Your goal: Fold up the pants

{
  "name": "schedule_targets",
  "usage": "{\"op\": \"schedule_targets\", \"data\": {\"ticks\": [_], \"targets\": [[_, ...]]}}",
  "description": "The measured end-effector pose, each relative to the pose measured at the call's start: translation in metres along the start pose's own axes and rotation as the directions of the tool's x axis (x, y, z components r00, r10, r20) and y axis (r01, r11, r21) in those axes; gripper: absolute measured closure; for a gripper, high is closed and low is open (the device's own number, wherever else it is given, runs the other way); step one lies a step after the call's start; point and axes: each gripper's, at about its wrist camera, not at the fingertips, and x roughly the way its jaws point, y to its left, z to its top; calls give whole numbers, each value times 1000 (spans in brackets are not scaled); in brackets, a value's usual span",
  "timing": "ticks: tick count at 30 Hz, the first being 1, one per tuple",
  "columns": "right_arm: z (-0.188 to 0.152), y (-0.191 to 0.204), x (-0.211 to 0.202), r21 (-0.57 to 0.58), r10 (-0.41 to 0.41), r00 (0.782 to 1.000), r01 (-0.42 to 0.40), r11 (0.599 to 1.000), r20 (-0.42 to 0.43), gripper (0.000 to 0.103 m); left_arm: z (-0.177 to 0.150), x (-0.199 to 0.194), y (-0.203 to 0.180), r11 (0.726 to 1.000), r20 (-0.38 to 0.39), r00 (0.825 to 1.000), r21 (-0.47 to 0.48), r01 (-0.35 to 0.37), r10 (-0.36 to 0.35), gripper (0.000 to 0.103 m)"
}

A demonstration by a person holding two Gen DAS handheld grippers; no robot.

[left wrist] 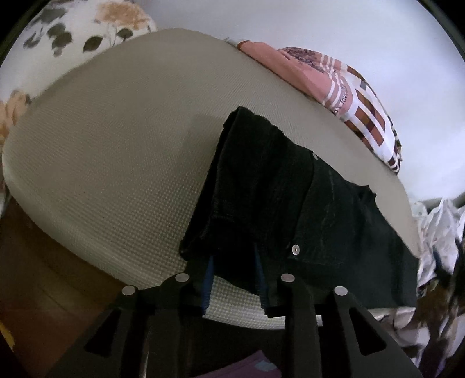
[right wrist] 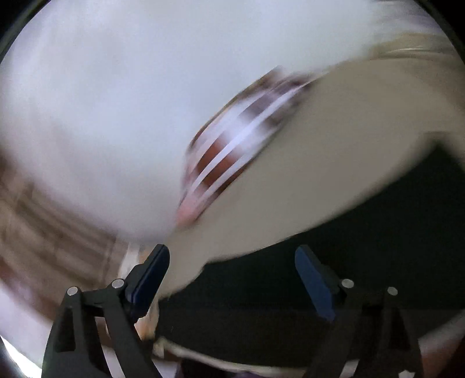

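Lying folded on a pale textured pad, dark pants sit just ahead of the left gripper, whose blue fingers pinch their near hem. The right gripper hovers over the same dark cloth, fingers wide apart and empty, in a blurred view. Risk: tugging the pinched hem could drag the stack and undo the fold. No containers visible.

A beige textured mat carries the work. Along its far edge lies a pink and brown patterned cloth against a white wall. A flowered fabric shows past its far left corner, crumpled cloth beyond its right edge.
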Motion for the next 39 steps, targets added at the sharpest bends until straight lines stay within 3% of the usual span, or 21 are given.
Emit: {"op": "schedule_targets", "data": {"ticks": [3,5,6,7,9,12,14,17,19,20,23,24,25,26,28,30,36,38,39], "targets": [[-12,53,100,-222,-46,981,3,975,-191,16,2,-9,-3,1000,33,999,23,-10,10,70],[-22,79,159,-336,-75,952,-31,941,-298,21,4,-18,-3,998,77,996,30,-47,45,64],[-27,88,180,-373,-74,936,-64,925,-344,29,6,-27,-2,998,124,991,30,-59,55,63],[-32,94,194,-415,-85,922,-87,906,-379,42,8,-34,0,998,159,986,22,-57,53,61],[-38,108,227,-528,-172,900,-74,846,-401,51,11,-44,5,999,207,977,4,-47,45,52],[-52,116,253,-619,-252,865,-82,781,-433,51,13,-49,10,999,235,971,-21,-43,46,47],[-48,112,263,-636,-282,845,-87,766,-455,51,15,-43,12,999,213,976,-27,-47,51,47],[-48,108,281,-613,-274,802,-141,778,-532,52,15,-32,14,998,175,983,-39,-58,64,47],[-53,107,303,-664,-356,774,-108,740,-523,52,15,-25,17,997,145,987,-50,-59,66,47],[-55,103,310,-655,-361,753,-120,746,-550,52,14,-23,17,997,137,988,-56,-63,70,47],[-60,101,318,-599,-311,708,-194,777,-634,52,12,-20,19,995,125,989,-65,-74,82,47],[-64,105,319,-590,-292,696,-233,773,-656,55,12,-20,19,995,127,988,-66,-79,87,47],[-68,109,319,-588,-282,684,-262,765,-672,65,12,-19,19,994,128,987,-66,-84,92,46],[-71,114,319,-597,-281,684,-277,753,-673,69,13,-18,19,994,123,988,-68,-89,97,45],[-70,116,322,-612,-283,705,-267,744,-651,80,13,-15,20,993,109,989,-74,-93,101,43],[-65,112,324,-628,-292,745,-211,749,-600,92,12,-12,20,992,99,989,-78,-98,106,43],[-52,99,322,-623,-275,846,-83,778,-456,96,13,-11,26,989,104,987,-102,-111,121,38],[-44,89,326,-588,-266,853,-58,806,-448,96,13,-10,26,988,98,988,-108,-107,118,38],[-46,90,327,-608,-279,856,-51,793,-436,96,14,-10,26,988,100,988,-105,-110,120,38]]}}
